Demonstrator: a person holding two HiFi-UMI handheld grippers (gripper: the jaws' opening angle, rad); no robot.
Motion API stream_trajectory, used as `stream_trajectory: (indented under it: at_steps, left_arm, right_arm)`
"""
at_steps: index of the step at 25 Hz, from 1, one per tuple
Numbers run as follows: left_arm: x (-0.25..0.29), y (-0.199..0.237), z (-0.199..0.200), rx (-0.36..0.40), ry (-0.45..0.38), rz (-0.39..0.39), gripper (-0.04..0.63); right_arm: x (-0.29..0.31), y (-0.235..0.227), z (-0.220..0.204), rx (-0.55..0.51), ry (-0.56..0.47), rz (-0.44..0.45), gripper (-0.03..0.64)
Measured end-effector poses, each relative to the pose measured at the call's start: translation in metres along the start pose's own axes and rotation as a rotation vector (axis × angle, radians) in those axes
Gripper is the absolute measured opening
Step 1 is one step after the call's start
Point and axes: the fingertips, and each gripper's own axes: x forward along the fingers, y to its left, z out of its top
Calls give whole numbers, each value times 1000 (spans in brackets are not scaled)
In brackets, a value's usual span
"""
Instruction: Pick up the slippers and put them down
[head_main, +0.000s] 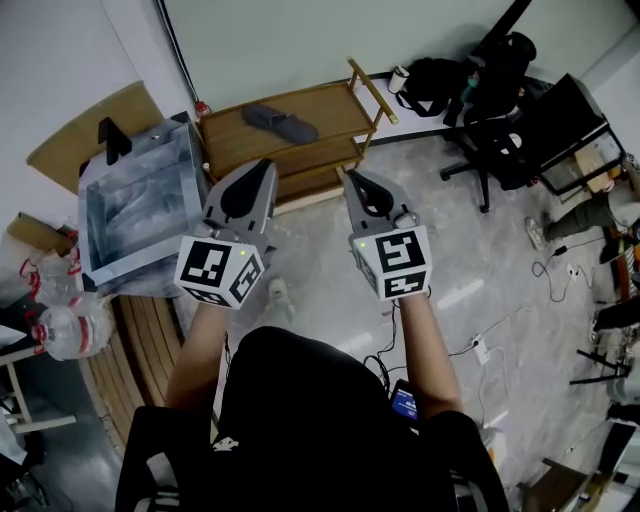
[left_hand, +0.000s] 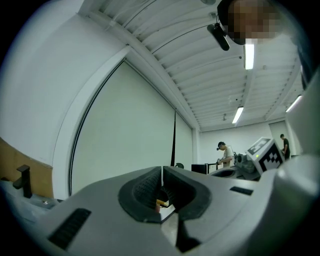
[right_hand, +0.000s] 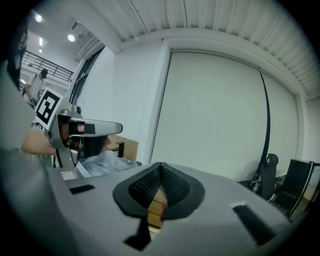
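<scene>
A pair of dark slippers lies on the top board of a low wooden shelf rack at the far side of the floor. Both grippers are held side by side in front of the person, pointing toward the rack and short of it. My left gripper is shut with nothing between its jaws; in the left gripper view its tips meet. My right gripper is also shut and empty, its tips closed together. Between the jaws of each gripper view only slivers of the wooden rack show.
A clear box stands left of the rack, with a bag of plastic bottles and wooden slats nearer. A black office chair and cables are on the right floor. People stand far off.
</scene>
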Motion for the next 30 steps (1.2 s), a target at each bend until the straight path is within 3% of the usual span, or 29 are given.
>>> stream_trajectory:
  at_steps: [17, 30]
  left_arm:
    - [107, 129, -18, -72, 31, -53, 11]
    - [128, 190, -54, -123, 94, -71, 11]
  right_arm:
    - [171, -32, 13, 6, 85, 4, -8]
    - [241, -27, -2, 20, 139, 9, -8]
